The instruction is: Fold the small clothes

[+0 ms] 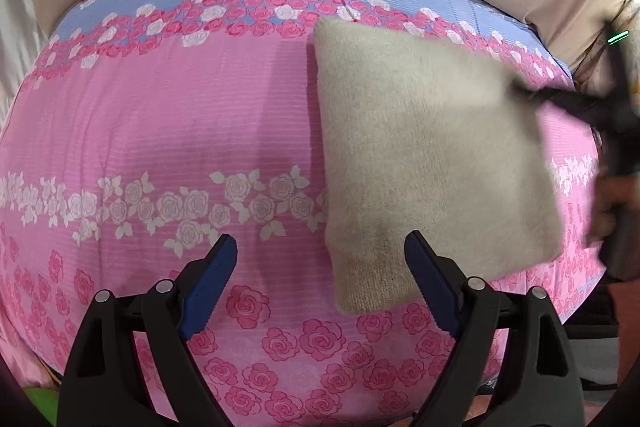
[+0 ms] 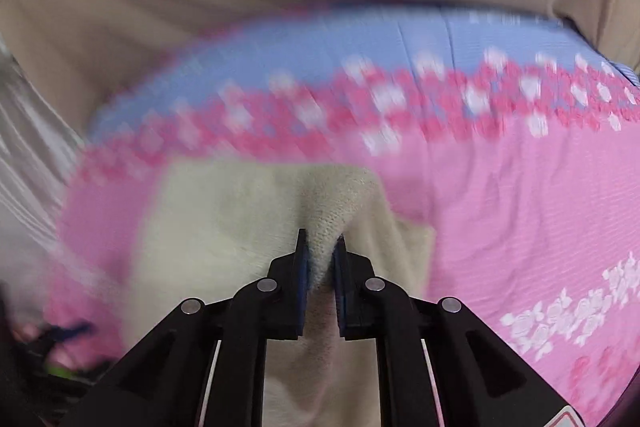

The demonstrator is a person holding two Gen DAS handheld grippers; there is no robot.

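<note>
— Pink roses all over that bedspread, and on the left side of it, nothing. What's the left gripper doing?

— Hanging above the cover with its jaws wide apart and nothing between them. The beige knitted cloth lies ahead of it and off to its right; only the near corner of the cloth reaches in by its right finger.

— So the cloth sits on the right half of the bed?

— Yes, a folded-looking rectangle flat on the cover, its long axis running away from the left gripper toward the blue band at the far edge. Its left edge is a straight line just right of centre in the left wrist view.

— And further right?

— The right gripper is at the cloth's far right edge. In its own view, the jaws are closed on a pinch of the knit, which bunches up between the blue pads. That view is smeared, so I can't say how high the edge is lifted.

— Which hand matters next, do you think?

— My guess: the right one, since it holds the edge and is much nearer. A fold would likely carry that edge leftward, across the long axis, toward the free left edge. The left gripper would have to shift right to pin or catch it.
</note>
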